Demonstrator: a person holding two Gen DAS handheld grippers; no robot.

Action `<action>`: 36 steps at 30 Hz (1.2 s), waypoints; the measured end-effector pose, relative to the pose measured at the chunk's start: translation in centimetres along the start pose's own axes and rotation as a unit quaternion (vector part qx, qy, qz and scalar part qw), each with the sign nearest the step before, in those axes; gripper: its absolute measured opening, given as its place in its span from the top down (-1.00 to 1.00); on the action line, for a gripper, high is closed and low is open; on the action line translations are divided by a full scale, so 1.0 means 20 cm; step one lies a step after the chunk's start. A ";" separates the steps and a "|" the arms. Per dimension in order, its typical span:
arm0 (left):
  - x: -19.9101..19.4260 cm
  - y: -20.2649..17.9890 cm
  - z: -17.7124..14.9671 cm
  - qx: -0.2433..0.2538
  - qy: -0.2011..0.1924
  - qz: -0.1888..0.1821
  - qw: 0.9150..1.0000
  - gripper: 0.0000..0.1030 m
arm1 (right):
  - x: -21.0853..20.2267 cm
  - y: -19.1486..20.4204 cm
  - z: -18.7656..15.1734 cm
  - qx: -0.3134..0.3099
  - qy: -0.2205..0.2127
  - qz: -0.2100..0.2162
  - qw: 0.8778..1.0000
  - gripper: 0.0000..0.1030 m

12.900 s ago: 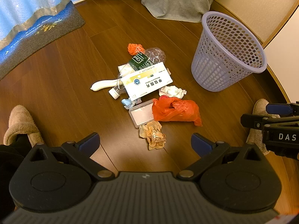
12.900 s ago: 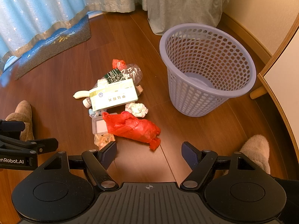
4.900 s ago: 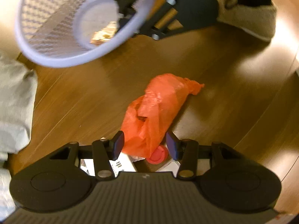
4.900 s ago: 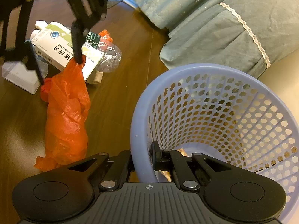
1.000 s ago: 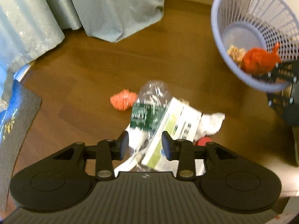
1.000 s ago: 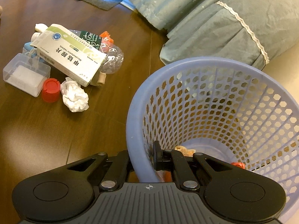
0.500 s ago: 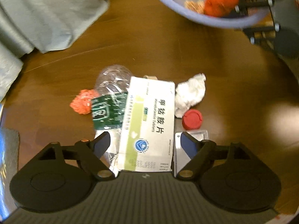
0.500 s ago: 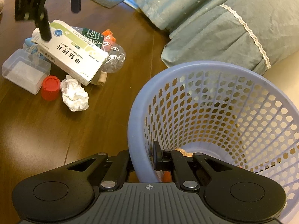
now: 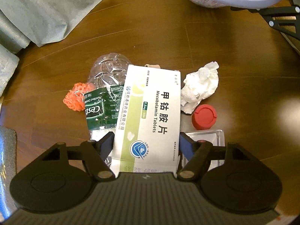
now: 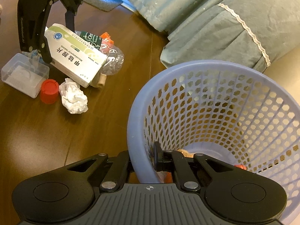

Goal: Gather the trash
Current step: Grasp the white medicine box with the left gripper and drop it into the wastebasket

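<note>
A white-green tablet box lies flat atop a crushed clear bottle; beside it sit a white tissue wad, red cap, and possibly an orange scrap.

1 box | 1 bottle | 1 tissue | 1 cap | 1 basket

Glossy wood, plastic, paper, cloth.
Perforated matt plastic basket at 3 o'clock; printed smooth card box; crumpled tissue; crinkled clear bottle.
</note>
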State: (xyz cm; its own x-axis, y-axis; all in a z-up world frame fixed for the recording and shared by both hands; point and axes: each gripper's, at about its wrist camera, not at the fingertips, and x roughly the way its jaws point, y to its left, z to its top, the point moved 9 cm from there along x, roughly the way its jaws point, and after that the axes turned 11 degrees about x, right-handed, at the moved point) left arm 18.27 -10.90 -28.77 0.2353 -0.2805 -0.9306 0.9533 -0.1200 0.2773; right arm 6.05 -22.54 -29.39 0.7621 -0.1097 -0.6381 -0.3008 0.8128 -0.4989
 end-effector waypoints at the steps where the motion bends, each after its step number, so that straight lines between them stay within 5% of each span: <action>1: 0.00 0.00 0.00 0.000 0.000 0.000 1.000 -0.36 | 0.00 0.00 0.00 -0.001 -0.002 0.001 1.000 0.94; 19: -0.27 0.08 0.05 -0.075 -0.007 0.012 0.997 -0.31 | 0.00 0.00 0.01 0.005 0.003 -0.005 1.000 0.94; 36: -0.88 0.25 0.45 -0.150 -0.081 0.026 0.985 -0.31 | -0.01 -0.02 0.12 0.030 0.005 -0.009 1.000 0.97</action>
State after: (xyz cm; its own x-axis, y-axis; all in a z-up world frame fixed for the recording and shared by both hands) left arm 17.21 -15.05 -8.84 0.2758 -0.4294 -0.8600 0.9593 0.1786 0.2185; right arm 7.36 -21.38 -27.68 0.7611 -0.1294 -0.6356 -0.2526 0.8435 -0.4741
